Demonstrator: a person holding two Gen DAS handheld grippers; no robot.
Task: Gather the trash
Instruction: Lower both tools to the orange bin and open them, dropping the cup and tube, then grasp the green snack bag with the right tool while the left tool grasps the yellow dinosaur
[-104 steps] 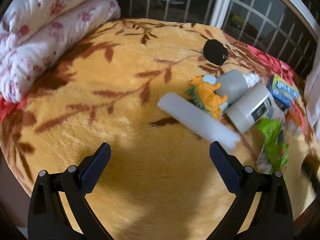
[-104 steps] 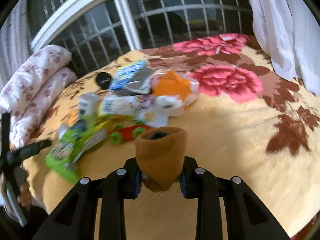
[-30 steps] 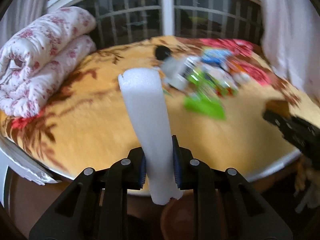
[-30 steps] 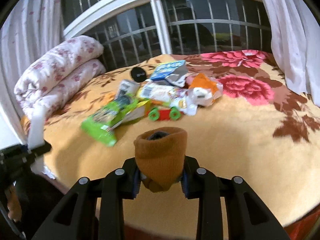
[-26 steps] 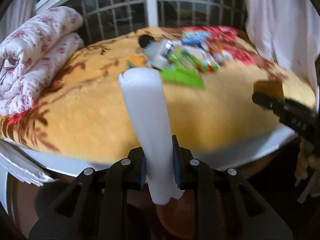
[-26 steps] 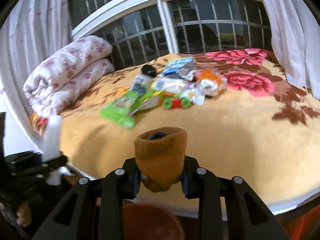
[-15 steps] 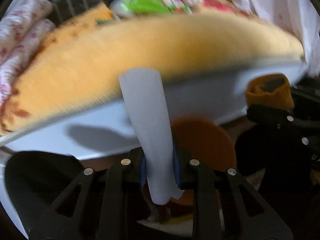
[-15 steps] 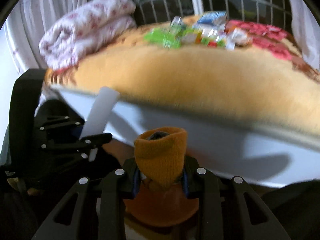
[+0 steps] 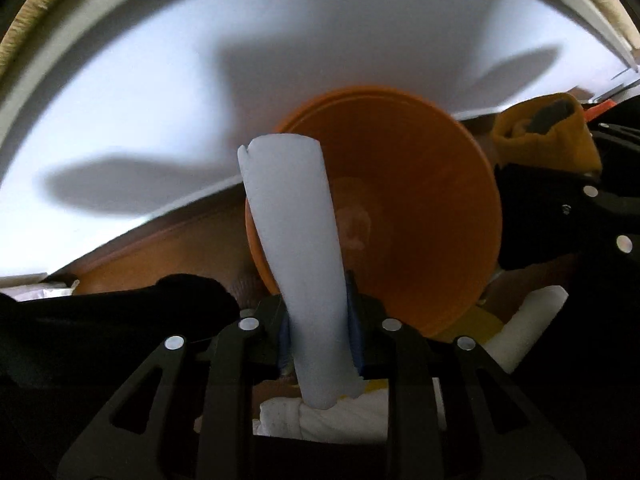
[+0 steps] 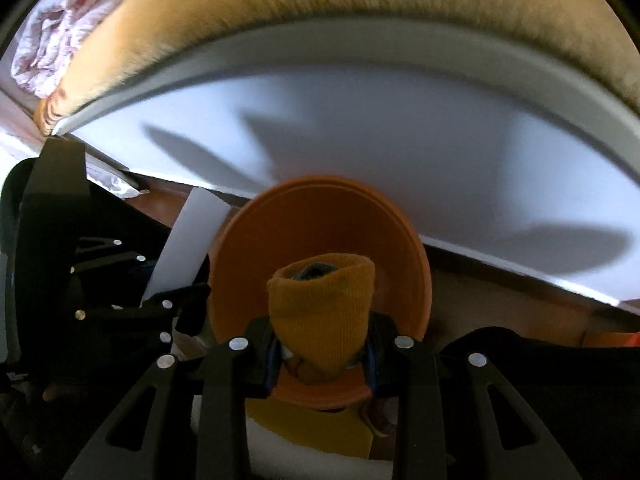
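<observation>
My left gripper [image 9: 318, 328] points down with a white foam tube [image 9: 292, 220] upright between its blue pads; its jaws are opening, and the pads still touch the tube. An orange bin [image 9: 420, 220] lies open just beyond the tube. My right gripper [image 10: 322, 348] holds a rolled mustard-yellow sock [image 10: 320, 304] over the same bin [image 10: 320, 208]; its jaws are opening too, with the sock still between the pads. The left gripper [image 10: 132, 300] and its foam tube [image 10: 184, 240] show at the left of the right wrist view. The sock [image 9: 548, 136] shows at the right of the left wrist view.
The white side panel of the bed [image 9: 200, 80] rises right behind the bin, with the yellow blanket's edge [image 10: 280, 0] on top and a folded floral quilt [image 10: 52, 40] far left. White and yellow scraps [image 9: 344, 412] lie on the dark floor by the bin.
Both grippers have dropped from above the bed to the floor and tilted downward. The orange bin now fills the middle of both views. Tube and sock remain between the jaws.
</observation>
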